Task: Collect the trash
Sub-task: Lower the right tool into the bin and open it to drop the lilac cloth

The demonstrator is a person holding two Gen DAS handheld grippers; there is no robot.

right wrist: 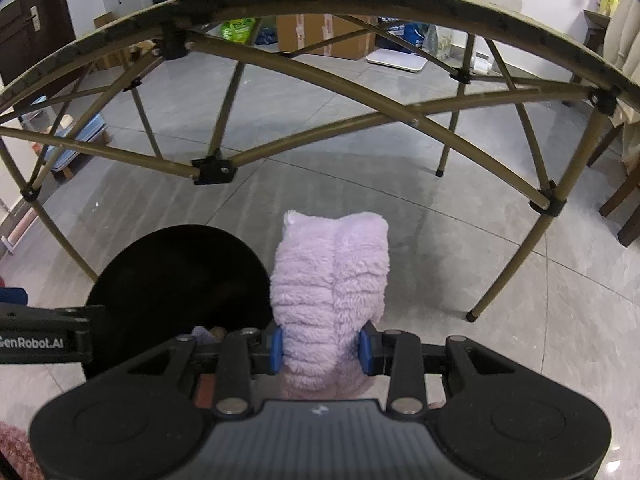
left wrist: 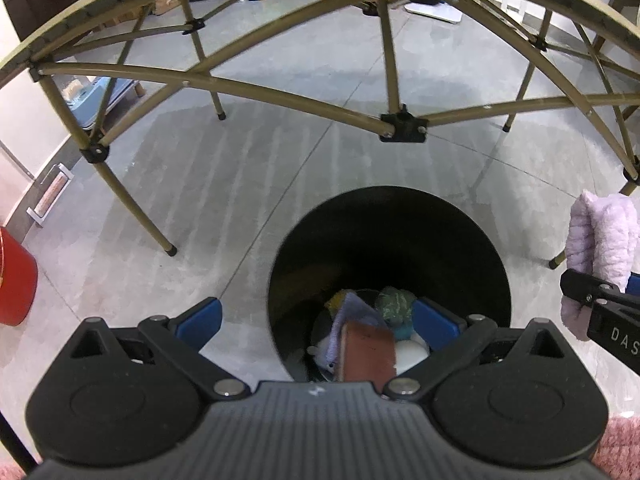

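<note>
A black round bin [left wrist: 460,240] stands on the floor by the folding table. Inside lie a brown-red block [left wrist: 366,354], a lilac cloth, a green crumpled piece [left wrist: 395,304] and white items. My left gripper [left wrist: 318,322] is open and empty, just above the bin's near rim. My right gripper [right wrist: 322,346] is shut on a fluffy lilac cloth [right wrist: 332,280], held upright to the right of the bin [right wrist: 180,272]. The cloth also shows at the right edge of the left wrist view [left wrist: 600,240].
A tan folding table frame [left wrist: 280,96] with crossed legs stands over the grey tiled floor beyond the bin. A red bucket [left wrist: 14,280] sits at the left. Boxes [right wrist: 320,36] and bags line the far wall. A wooden chair [right wrist: 624,184] stands at the right.
</note>
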